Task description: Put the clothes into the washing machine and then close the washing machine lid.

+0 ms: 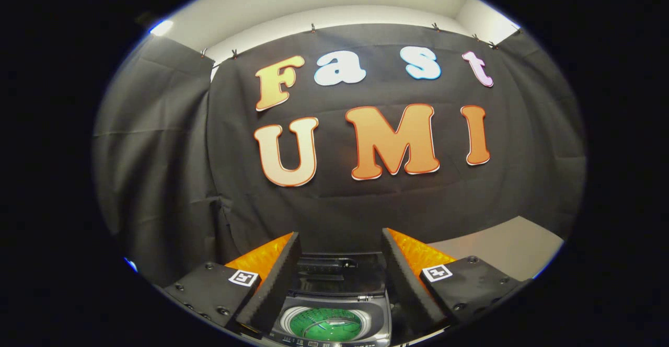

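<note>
**Jaws apart above open washer**

Gripper (341, 255) held high, jaws spread wide, nothing between the fingers (274, 284). Small toy washing machine (330, 321) seen below and between them, lid (337, 276) raised and tilted back toward the booth wall. Round drum (326, 325) exposed, green inside; cannot tell whether that green is clothing or the drum itself. Pale bench (502, 247) visible beyond the right finger, meeting the black cloth wall (157, 180).

No readable text — the square black-and-white marker tags (243, 277) atop the fingers carry patterns only, and the washing machine's grey control strip (329, 342) is too small to make out.
</note>
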